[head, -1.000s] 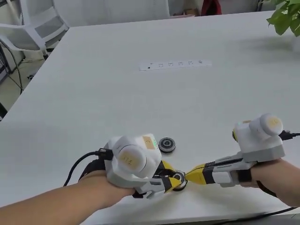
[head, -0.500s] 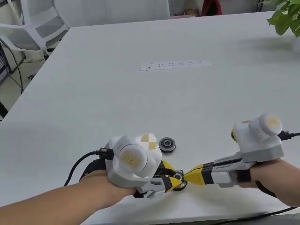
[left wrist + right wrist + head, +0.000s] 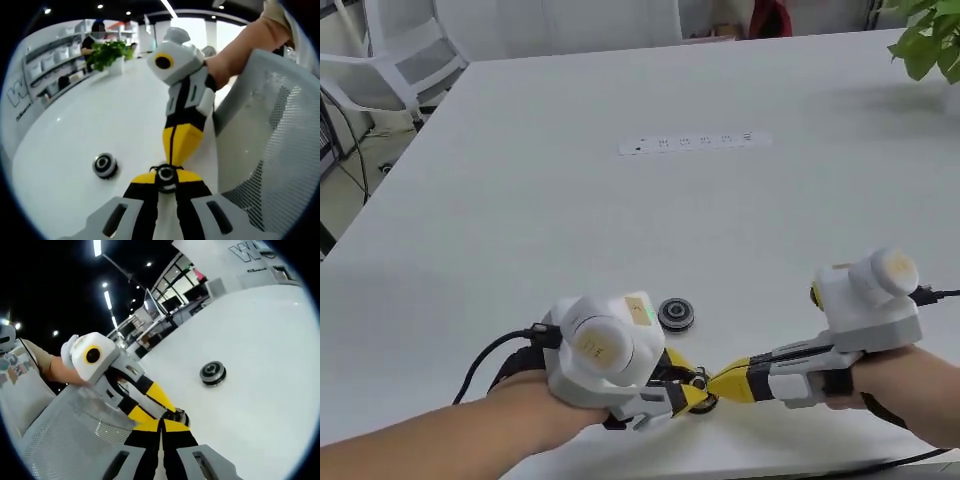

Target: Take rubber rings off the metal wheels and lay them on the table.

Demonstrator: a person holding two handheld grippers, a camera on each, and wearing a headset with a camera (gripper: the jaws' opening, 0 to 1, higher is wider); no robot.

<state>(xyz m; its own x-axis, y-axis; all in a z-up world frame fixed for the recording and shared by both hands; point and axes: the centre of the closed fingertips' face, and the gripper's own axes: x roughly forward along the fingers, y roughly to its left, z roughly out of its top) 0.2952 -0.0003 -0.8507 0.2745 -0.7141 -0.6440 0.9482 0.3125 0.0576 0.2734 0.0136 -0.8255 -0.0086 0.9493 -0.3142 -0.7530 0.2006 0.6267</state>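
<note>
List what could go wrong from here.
1. The held wheel sits at the very tips of the left gripper's jaws; a pull by the right gripper may tug it out.
2. The work is near the table's front edge, so a dropped part might roll off.

Left gripper [image 3: 694, 388]: just nearside of the loose wheel [image 3: 676, 312], jaws clamped on a second wheel [image 3: 166, 177]. Left forearm [image 3: 430, 440] lies low, coming in from the left. Right gripper [image 3: 717, 381]: nearside and right of the loose wheel, pointing left, jaws pressed together, tips touching the second wheel.
</note>
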